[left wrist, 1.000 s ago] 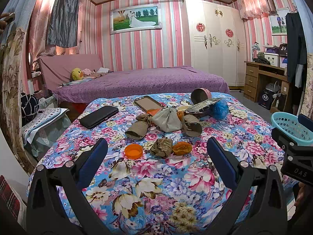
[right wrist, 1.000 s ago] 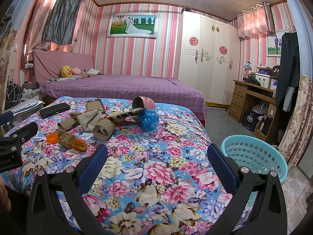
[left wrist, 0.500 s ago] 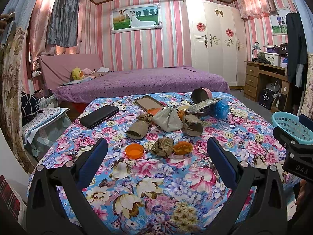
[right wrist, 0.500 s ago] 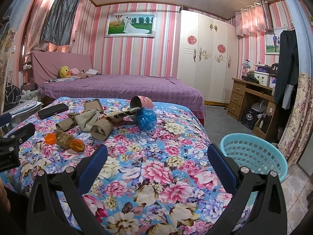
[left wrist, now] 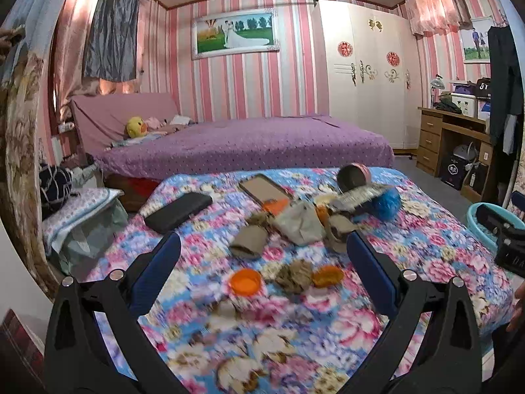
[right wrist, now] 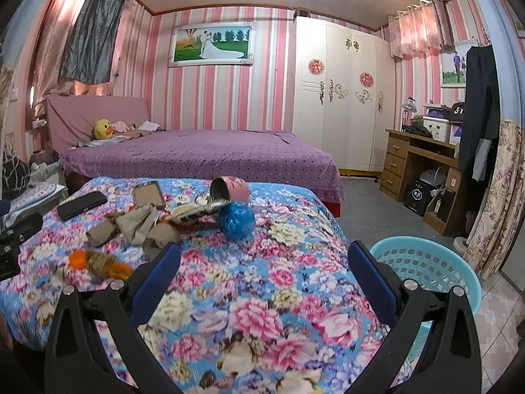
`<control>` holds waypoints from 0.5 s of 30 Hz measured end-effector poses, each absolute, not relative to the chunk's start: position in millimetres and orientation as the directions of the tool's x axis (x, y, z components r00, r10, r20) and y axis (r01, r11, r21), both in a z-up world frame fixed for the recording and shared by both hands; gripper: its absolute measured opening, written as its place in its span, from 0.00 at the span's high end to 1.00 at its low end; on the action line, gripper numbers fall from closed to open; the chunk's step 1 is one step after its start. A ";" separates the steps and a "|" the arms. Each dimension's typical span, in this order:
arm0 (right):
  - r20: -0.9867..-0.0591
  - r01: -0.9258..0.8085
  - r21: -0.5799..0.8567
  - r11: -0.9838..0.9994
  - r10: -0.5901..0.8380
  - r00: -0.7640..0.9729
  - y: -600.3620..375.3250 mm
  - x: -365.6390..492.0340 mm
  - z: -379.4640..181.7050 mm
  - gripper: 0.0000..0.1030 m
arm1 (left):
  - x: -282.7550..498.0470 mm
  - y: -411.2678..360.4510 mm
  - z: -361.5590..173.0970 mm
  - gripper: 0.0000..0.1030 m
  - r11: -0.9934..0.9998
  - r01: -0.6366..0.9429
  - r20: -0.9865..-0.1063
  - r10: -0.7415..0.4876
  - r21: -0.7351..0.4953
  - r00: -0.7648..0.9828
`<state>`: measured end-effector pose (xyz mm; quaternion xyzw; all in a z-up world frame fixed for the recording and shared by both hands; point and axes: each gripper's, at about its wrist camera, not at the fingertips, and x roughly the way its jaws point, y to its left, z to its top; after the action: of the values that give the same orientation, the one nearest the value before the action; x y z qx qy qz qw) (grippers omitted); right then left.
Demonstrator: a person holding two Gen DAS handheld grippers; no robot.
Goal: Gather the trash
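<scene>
Trash lies on a floral-covered table [left wrist: 426, 249]: an orange lid [left wrist: 245, 280], a brown crumpled wad [left wrist: 294, 275], an orange peel [left wrist: 328, 275], cardboard tubes [left wrist: 249, 241], a grey crumpled bag [left wrist: 300, 221], a blue plastic ball [left wrist: 387, 202] [right wrist: 237, 220] and a pink tipped cup [left wrist: 353, 177] [right wrist: 229, 188]. My left gripper [left wrist: 262, 264] hangs open just in front of the orange lid, empty. My right gripper [right wrist: 262, 262] stands open over the table's right part, empty, with a turquoise basket [right wrist: 426, 266] on the floor to its right.
A black phone [left wrist: 178, 211] and a tablet [left wrist: 264, 190] lie among the trash. A purple bed [left wrist: 246, 144] stands behind the table, a desk [right wrist: 423, 161] and wardrobe [right wrist: 341, 98] at the right. A fabric-covered stand [left wrist: 78, 216] sits left of the table.
Both grippers have moved forward toward the table; the trash looks larger and nearer, and the left view is blurred by motion. Both stay open.
</scene>
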<state>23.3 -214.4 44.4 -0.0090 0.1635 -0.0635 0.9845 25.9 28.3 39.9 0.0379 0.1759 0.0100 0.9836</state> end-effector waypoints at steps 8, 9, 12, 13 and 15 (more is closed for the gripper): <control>-0.344 0.145 -0.046 0.988 -0.152 0.927 -210.5 63.8 59.0 0.04 | 71.4 57.7 44.1 0.05 0.997 0.007 -0.393 0.023 0.075 0.919; -0.345 0.141 -0.044 0.989 -0.147 0.927 -210.1 68.5 58.5 0.04 | 76.6 62.4 41.3 0.05 0.997 -0.003 -0.402 0.033 0.075 0.915; -0.354 0.127 -0.033 0.991 -0.130 0.926 -209.2 81.1 51.5 0.04 | 88.6 79.6 29.4 0.05 0.997 -0.038 -0.431 0.064 0.070 0.900; -0.358 0.126 -0.032 0.992 -0.129 0.925 -209.9 85.0 46.1 0.04 | 92.1 85.2 22.8 0.05 0.997 -0.048 -0.446 0.072 0.065 0.892; -0.377 0.131 -0.039 0.991 -0.136 0.916 -210.2 90.3 36.0 0.04 | 97.2 92.0 12.1 0.05 0.997 -0.057 -0.471 0.078 0.058 0.879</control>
<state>90.3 -210.2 36.0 -0.0065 0.1932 -0.0682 0.9788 97.2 92.0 12.1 0.0212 0.2437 0.0347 0.9690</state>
